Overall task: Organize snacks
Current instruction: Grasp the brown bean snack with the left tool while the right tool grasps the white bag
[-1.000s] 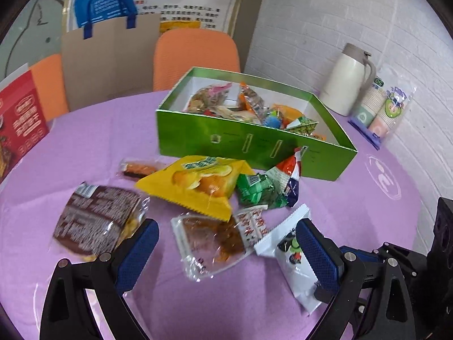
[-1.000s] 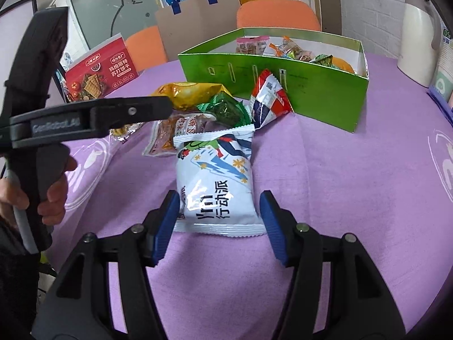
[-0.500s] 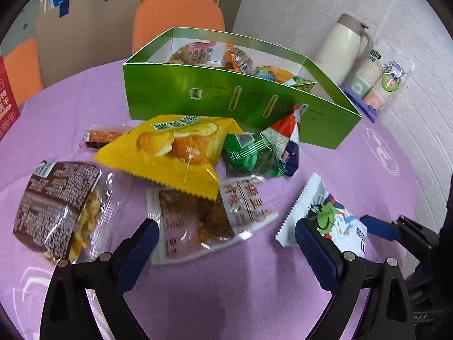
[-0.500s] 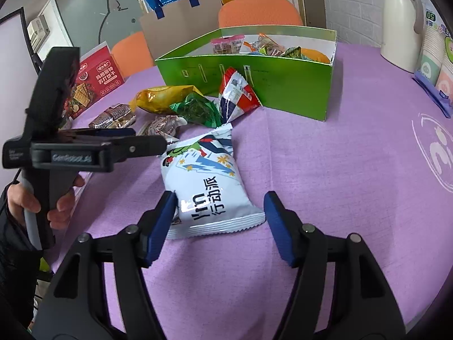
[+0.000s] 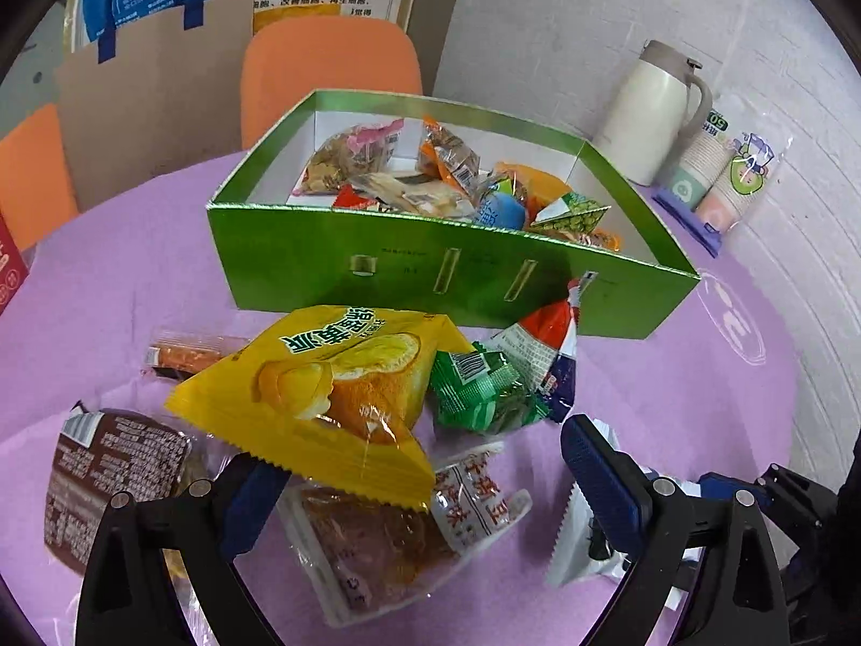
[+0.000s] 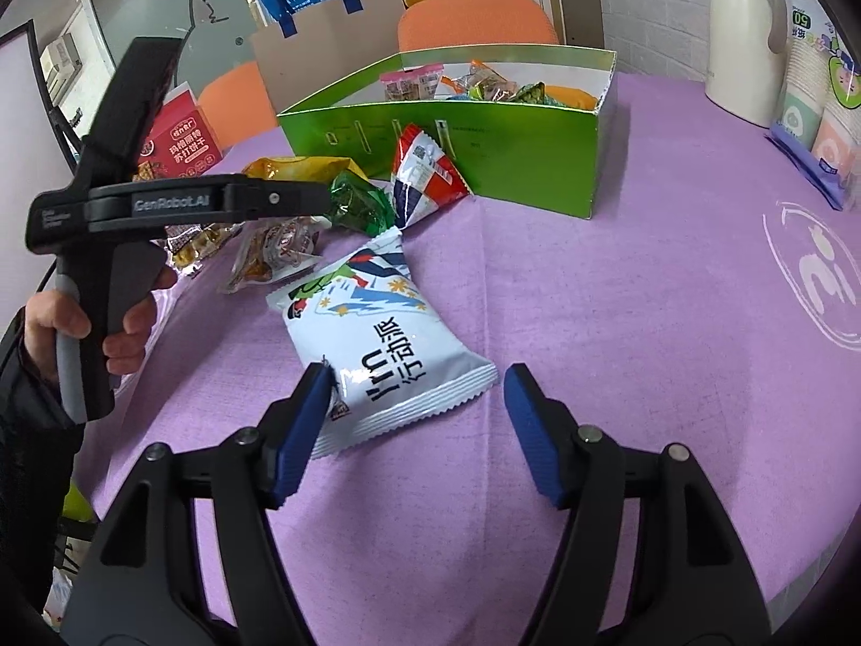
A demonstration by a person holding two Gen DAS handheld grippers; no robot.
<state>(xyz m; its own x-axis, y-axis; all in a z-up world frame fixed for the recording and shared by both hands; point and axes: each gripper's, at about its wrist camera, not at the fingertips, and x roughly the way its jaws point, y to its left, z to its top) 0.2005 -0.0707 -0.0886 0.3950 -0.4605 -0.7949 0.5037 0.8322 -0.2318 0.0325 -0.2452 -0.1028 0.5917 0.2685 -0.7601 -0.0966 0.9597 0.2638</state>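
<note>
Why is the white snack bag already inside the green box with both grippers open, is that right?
Not quite. The white snack bag is not inside the green box; it lies on the purple tablecloth in front of it, between the open fingers of the right gripper, as the right wrist view shows. The left gripper is open too.

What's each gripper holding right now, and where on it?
Nothing. Left gripper is open over the yellow bag; right gripper is open around the white bag.
</note>
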